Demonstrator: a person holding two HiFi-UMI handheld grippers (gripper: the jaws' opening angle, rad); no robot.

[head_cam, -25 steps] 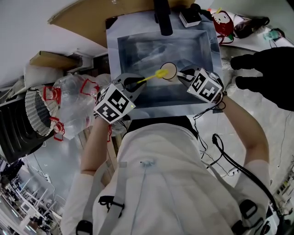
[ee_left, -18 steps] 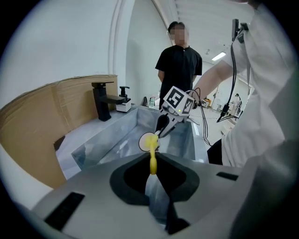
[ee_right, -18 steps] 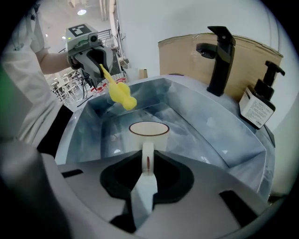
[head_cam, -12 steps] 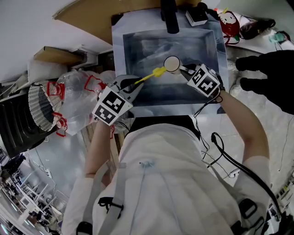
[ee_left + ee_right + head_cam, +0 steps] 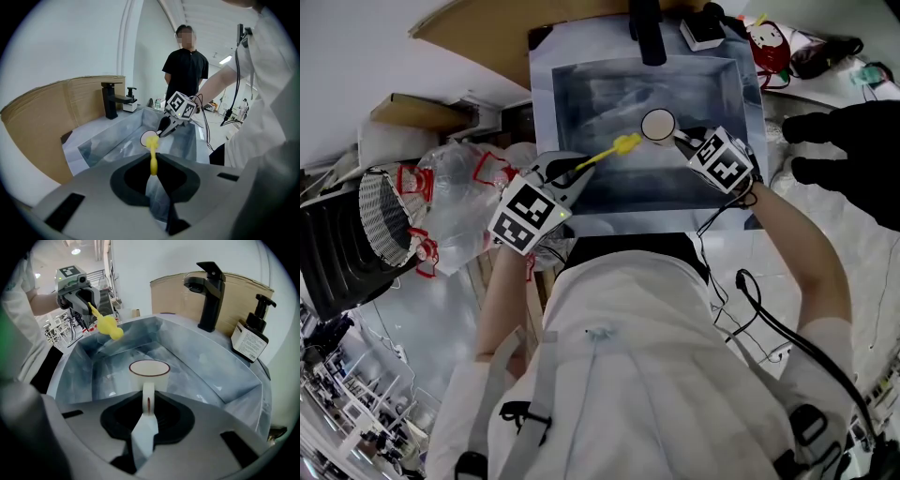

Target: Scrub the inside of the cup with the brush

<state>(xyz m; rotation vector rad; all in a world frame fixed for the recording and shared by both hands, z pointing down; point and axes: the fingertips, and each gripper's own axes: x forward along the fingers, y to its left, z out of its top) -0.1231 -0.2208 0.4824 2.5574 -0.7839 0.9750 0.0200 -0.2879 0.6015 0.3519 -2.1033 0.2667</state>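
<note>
Cup (image 5: 658, 123) is upright over the sink (image 5: 542, 94), mouth up, carried by its handle. The right gripper (image 5: 680, 139) has its jaws drawn narrow on that handle, as its own view shows. Whether the cup's base touches the sink floor I cannot tell. The brush (image 5: 619, 149) is yellow, and its handle is pinched in the closed jaws of the left gripper (image 5: 572, 173). Its head points at the cup and sits near the rim on the cup's left, apart from it and outside the mouth. Judging from this, scrubbing has not begun and the step in hand is bringing brush and cup together. The next move calls for lifting the brush head over the rim and lowering it inside. The right gripper should keep the cup steady or tip its mouth toward the brush. A faucet (image 5: 208, 291) stands behind the sink.
</note>
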